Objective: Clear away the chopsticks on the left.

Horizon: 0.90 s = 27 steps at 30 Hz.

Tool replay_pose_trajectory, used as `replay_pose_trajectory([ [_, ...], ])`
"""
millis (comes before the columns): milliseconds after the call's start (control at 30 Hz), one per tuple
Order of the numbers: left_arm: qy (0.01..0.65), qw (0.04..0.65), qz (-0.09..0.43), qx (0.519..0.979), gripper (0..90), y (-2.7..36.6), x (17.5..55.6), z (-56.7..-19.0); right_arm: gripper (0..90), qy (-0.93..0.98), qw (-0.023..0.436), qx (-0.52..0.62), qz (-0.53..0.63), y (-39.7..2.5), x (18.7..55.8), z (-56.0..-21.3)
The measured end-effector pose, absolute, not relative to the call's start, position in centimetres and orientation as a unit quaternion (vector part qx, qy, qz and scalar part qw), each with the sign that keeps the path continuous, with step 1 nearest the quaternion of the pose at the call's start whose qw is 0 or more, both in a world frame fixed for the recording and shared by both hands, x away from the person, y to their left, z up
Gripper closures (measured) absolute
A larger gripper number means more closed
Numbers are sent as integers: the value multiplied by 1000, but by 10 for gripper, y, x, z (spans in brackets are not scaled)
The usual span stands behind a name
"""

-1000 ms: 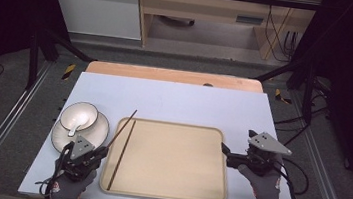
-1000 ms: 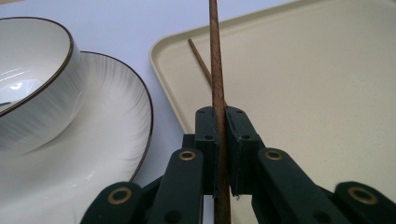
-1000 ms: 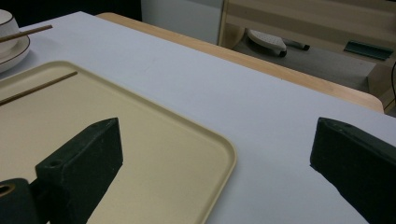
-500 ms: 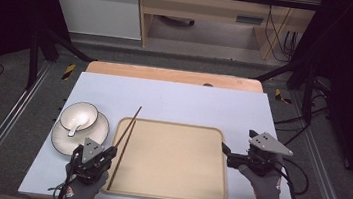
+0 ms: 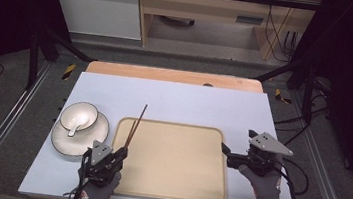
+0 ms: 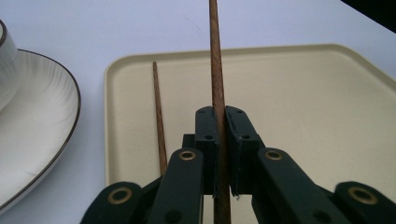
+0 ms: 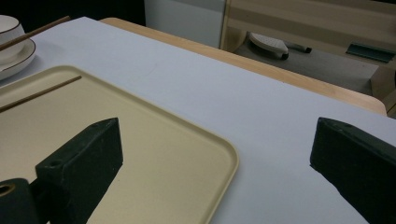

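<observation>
My left gripper (image 5: 120, 153) (image 6: 220, 116) is shut on the near end of a brown chopstick (image 6: 215, 65), which points away over the left rim of the beige tray (image 5: 174, 190). A second chopstick (image 6: 159, 112) lies flat on the tray just inside that rim. From the high view the pair of chopsticks (image 5: 136, 123) runs from the gripper up past the tray's far left corner. At the tray's right edge my right gripper (image 5: 226, 154) (image 7: 219, 158) stands open with nothing between its jaws, and the tray's corner (image 7: 205, 154) lies below them.
A white bowl (image 5: 79, 116) holding a spoon sits on a white plate (image 5: 61, 142) (image 6: 37, 140) left of the tray. The pale blue table top (image 5: 189, 106) stretches back to a wooden strip (image 5: 167, 75). Shelving and cables lie beyond the table.
My left gripper has moved right, from beside the plate to the tray's left rim, carrying the chopstick with it. The right gripper has stayed put.
</observation>
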<state>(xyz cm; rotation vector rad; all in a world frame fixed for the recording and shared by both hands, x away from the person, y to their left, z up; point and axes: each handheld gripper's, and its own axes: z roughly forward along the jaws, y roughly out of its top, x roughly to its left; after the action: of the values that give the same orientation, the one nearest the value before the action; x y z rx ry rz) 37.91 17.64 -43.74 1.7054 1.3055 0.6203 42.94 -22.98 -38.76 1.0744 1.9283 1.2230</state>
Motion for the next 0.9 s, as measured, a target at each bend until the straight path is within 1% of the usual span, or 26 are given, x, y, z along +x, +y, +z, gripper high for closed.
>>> replay_pose_trajectory([
  [133,532,436,253,680,841,173,376,-446,26,730,304,405,460,-229,430,-388],
  [433,541,415,255,686,841,168,375,-466,28,733,303,405,455,-227,431,-390],
  [900,552,392,251,691,841,167,379,-482,28,736,302,404,452,-226,432,-392],
])
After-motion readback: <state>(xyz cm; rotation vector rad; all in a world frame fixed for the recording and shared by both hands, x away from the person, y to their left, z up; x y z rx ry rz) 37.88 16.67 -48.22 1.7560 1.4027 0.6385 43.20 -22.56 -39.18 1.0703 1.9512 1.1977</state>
